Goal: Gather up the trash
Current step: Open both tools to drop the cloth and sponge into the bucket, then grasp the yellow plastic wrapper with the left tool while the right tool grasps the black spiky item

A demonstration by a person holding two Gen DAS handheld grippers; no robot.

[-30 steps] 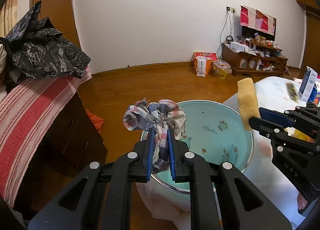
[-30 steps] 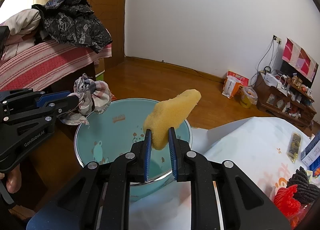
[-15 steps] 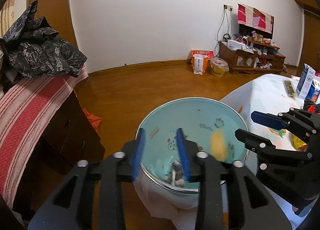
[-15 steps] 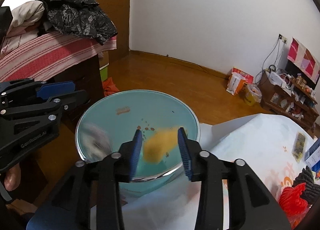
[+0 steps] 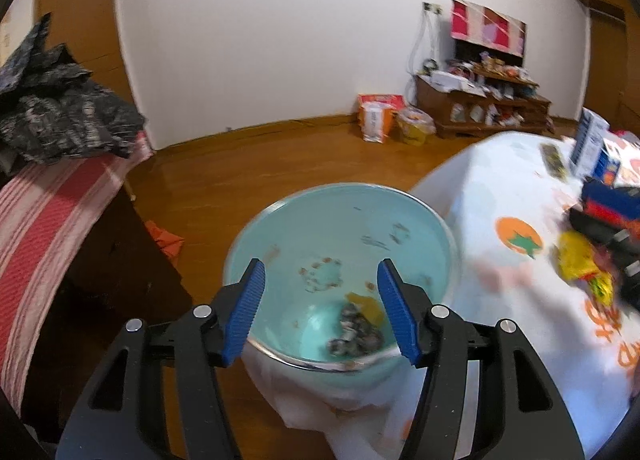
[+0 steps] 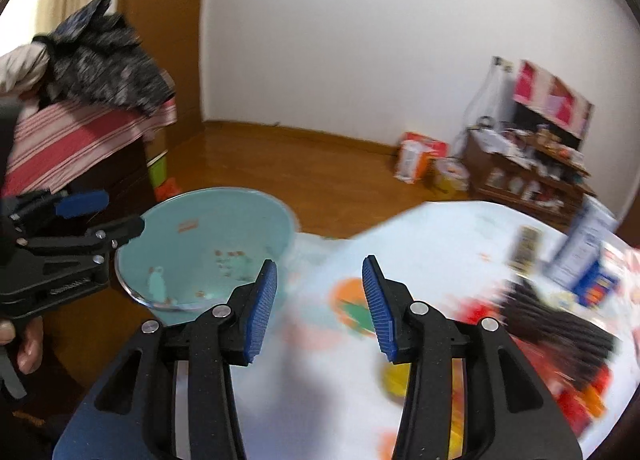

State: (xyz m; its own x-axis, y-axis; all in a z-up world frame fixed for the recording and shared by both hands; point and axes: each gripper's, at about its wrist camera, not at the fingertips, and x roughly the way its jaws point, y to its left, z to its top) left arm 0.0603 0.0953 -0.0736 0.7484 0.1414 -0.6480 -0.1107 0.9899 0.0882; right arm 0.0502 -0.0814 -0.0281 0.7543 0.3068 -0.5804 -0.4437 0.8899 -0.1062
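table: white cloth, blurred litter
bowl: rag, sponge inside
left gripper: jaws wide, empty
right gripper: jaws wide, empty
wrapper: i'd judge it light, crinkly; pinch an edge

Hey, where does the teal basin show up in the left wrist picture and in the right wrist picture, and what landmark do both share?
Left wrist: the teal basin sits bottom centre, just beyond the open left tool, with the checked rag and yellow sponge inside.
Right wrist: the basin is at centre left, left of the open right tool; its contents are not visible.
Shared landmark: the wooden TV cabinet against the white wall.
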